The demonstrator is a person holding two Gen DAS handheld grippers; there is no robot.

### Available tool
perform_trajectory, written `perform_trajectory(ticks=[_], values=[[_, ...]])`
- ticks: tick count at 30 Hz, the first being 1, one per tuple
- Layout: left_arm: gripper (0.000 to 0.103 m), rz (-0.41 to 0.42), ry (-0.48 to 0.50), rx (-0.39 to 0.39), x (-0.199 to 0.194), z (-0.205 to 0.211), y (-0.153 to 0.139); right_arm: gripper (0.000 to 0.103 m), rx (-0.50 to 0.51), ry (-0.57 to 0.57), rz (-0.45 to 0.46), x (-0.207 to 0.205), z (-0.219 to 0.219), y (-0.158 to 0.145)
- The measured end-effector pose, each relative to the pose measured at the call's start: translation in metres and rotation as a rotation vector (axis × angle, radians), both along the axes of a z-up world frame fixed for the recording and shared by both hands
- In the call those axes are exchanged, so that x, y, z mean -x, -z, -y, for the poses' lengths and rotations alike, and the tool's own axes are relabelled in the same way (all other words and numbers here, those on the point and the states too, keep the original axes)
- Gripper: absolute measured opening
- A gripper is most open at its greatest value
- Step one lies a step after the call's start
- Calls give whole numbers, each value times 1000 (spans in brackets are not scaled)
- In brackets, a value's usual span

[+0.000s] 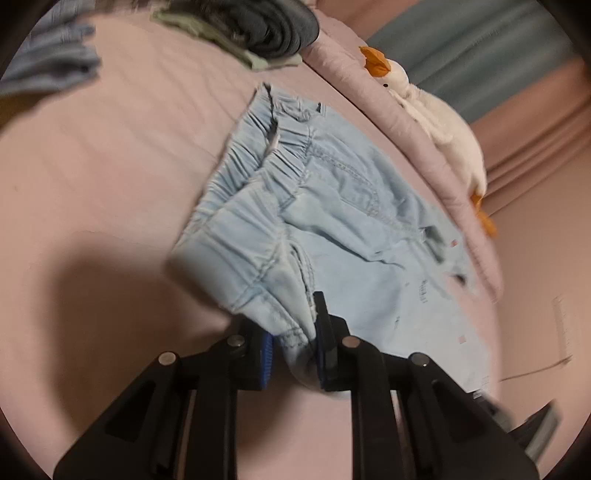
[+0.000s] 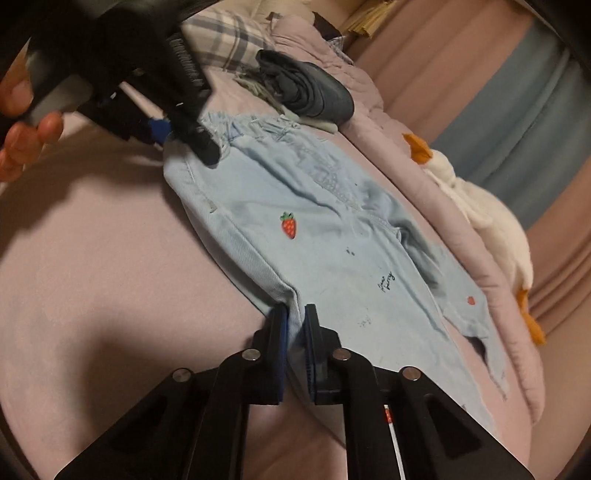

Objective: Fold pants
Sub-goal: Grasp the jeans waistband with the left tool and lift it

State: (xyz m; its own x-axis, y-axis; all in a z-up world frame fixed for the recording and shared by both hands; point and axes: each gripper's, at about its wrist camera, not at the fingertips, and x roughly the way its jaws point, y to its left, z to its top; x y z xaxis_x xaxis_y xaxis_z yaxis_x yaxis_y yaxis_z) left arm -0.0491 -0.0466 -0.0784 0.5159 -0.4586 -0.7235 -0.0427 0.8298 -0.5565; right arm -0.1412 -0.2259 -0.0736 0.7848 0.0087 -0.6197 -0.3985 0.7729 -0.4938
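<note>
Light blue denim pants point(image 1: 332, 206) with an elastic waistband and a strawberry patch lie on a pink bed sheet point(image 1: 92, 184). My left gripper point(image 1: 293, 347) is shut on the waistband corner. In the right wrist view the pants point(image 2: 314, 240) stretch away from me, and my right gripper point(image 2: 295, 332) is shut on the near side edge of a leg. The left gripper point(image 2: 184, 136) shows there at the upper left, held by a hand, clamped on the waistband.
A pile of folded dark and green clothes point(image 1: 258, 33) lies at the far end of the bed. A white plush duck point(image 1: 436, 118) lies on the bunched pink blanket point(image 2: 424, 206) to the right. A plaid pillow point(image 2: 229, 37) is beyond.
</note>
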Motion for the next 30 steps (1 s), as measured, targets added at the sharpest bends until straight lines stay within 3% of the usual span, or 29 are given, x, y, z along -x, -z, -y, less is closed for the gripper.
perform_trajectory(ticks=[4,7,9,11,14,15,17,19,21,24,25,26,28,30], values=[[18,22,15,-18,11,-7,-7,8,-48,-28,-36,19,-3,-11],[21,-45,44,-52,4,-6,8,8,-34,-41,-101,20,-7,-1],[24,-37,45,-70,6,-12,4,8,-55,-21,-120,17,-6,2],[38,-21,60,-153,12,-13,-5,15,-89,-3,-141,16,-5,-4],[49,85,92,-331,28,-14,-30,20,-170,-18,-195,23,3,-18],[51,129,104,-369,33,-14,-37,20,-218,-33,-210,25,8,-25],[69,198,135,-401,35,-7,-49,20,-359,-47,-229,26,23,-42],[77,242,199,-409,27,13,-53,21,-434,-4,-220,13,34,-52],[77,253,295,-414,15,38,-47,21,-432,77,-203,-5,41,-50],[77,222,415,-478,2,71,-21,21,-410,147,-256,-24,43,-33],[76,155,492,-508,-2,81,-1,21,-390,160,-302,-27,42,-22],[75,84,545,-517,-3,86,14,21,-365,160,-357,-26,41,-10],[76,163,596,-529,8,81,16,21,-356,133,-349,-12,39,-4],[75,133,646,-480,0,72,10,22,-387,112,-410,-8,45,-9]])
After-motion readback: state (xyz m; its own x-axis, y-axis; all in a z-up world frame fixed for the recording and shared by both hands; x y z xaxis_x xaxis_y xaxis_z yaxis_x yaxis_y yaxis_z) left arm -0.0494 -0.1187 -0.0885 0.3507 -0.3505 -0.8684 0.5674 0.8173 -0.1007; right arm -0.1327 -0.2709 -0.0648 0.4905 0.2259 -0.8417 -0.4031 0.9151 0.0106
